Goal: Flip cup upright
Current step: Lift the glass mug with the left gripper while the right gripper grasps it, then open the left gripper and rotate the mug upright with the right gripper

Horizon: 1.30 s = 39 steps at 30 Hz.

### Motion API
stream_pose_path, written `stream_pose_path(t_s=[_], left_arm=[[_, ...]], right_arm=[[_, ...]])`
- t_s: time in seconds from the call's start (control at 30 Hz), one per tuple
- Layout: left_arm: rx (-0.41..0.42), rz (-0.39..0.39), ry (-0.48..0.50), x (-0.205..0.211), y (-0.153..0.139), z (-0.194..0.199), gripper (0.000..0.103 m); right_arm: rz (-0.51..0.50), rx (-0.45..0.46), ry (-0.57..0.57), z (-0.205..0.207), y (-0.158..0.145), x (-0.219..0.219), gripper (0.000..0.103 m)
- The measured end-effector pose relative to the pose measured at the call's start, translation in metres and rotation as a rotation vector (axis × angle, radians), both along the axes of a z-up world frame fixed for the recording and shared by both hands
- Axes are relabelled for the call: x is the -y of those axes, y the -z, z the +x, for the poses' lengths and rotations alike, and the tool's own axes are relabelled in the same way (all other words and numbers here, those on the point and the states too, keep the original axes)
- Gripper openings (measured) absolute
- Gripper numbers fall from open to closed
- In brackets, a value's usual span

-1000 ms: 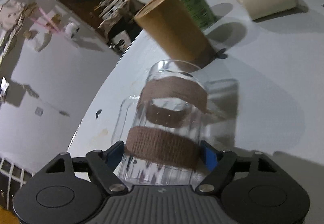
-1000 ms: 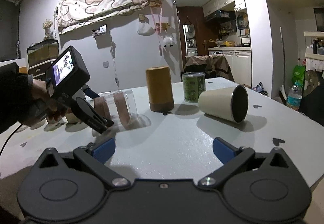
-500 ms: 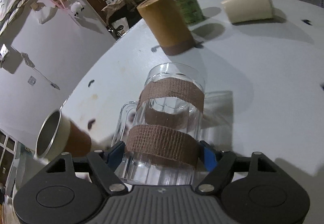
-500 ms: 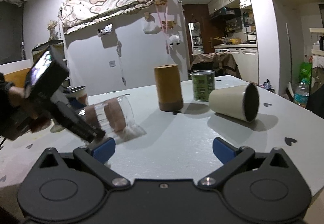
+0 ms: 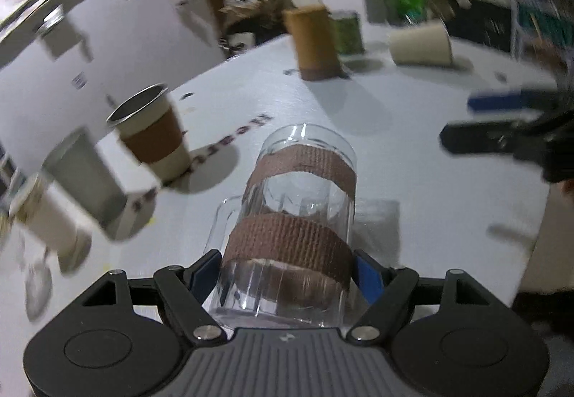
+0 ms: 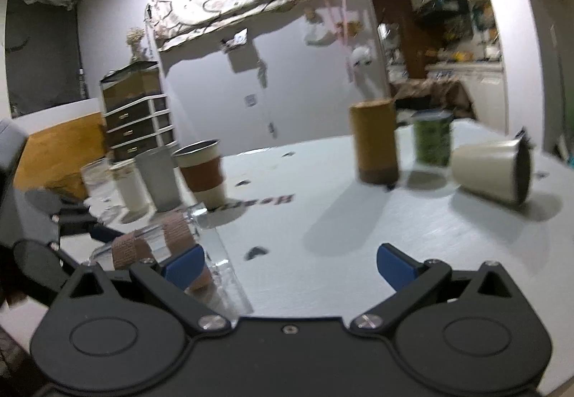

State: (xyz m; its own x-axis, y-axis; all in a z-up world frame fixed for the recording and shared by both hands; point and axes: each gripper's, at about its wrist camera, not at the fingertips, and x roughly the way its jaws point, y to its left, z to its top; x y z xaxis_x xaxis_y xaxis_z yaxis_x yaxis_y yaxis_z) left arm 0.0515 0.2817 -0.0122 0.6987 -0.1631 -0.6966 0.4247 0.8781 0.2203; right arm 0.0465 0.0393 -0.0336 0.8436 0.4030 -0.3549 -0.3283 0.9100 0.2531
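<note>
1. Left gripper (image 5: pixel 287 269) is clamped on the clear glass mug with two brown woven bands (image 5: pixel 292 228): its blue pads press the mug's sides at the lower band, and the mug's handle sticks out on the gripper's left side.
2. That mug points away from the left gripper along its fingers, its far round end over the white tabletop (image 5: pixel 412 153); from the right wrist camera it lies tilted and low at the left, and whether it touches the table cannot be told.
3. Right gripper (image 6: pixel 288 262) has its blue-tipped fingers spread wide with nothing between them, only bare tabletop.
4. From the right wrist, the mug and the left gripper's dark arms sit just beside and beyond its left finger.
5. Ahead and to the left of the left gripper stands a paper cup with a brown sleeve and a metal rim (image 5: pixel 150 135), with a grey tumbler (image 5: pixel 86 181) and a white cup (image 5: pixel 46 221) beside it, blurred.
6. Far ahead of both grippers stand a tall tan cylinder with a dark base (image 5: pixel 312 41) and, behind it, a green can (image 5: pixel 346 31).
7. To the right of those, a cream cup (image 6: pixel 491 171) lies on its side, mouth towards the right wrist camera's right edge.
</note>
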Motion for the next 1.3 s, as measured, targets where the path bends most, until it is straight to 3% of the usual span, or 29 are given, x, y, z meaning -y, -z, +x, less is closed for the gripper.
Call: stream_pose_path(t_s=[0.1, 0.2, 0.33, 0.53, 0.73, 0.83, 0.97, 1.07, 1.3], left_arm=[[0.023, -0.082, -0.044, -0.016, 0.001, -0.010, 0.078], [0.024, -0.142, -0.072, -0.027, 0.000, -0.014, 0.078], [0.032, -0.172, -0.076, -0.034, 0.001, -0.021, 0.078], [0.065, -0.190, -0.073, -0.038, 0.005, -0.027, 0.078], [0.077, -0.205, -0.069, -0.042, 0.006, -0.029, 0.078], [0.108, -0.239, -0.074, -0.046, 0.006, -0.035, 0.078], [0.152, -0.297, -0.094, -0.049, 0.006, -0.047, 0.078], [0.189, -0.302, -0.107, -0.047, 0.010, -0.060, 0.078], [0.242, -0.348, -0.184, -0.048, 0.022, -0.087, 0.077]], right_arm=[[0.082, -0.081, -0.046, 0.010, 0.004, -0.013, 0.103], [0.220, -0.225, -0.105, 0.029, 0.010, -0.025, 0.103], [0.410, -0.439, -0.199, 0.056, 0.019, -0.046, 0.101], [0.551, -0.642, -0.188, 0.079, 0.031, -0.078, 0.097], [0.616, -0.693, -0.137, 0.089, 0.038, -0.087, 0.080], [0.551, -0.630, -0.158, 0.083, 0.026, -0.088, 0.079], [0.344, -0.369, -0.237, 0.053, -0.013, -0.103, 0.079], [0.198, -0.241, -0.280, 0.029, -0.032, -0.115, 0.079], [-0.035, -0.086, -0.401, -0.017, -0.056, -0.136, 0.079]])
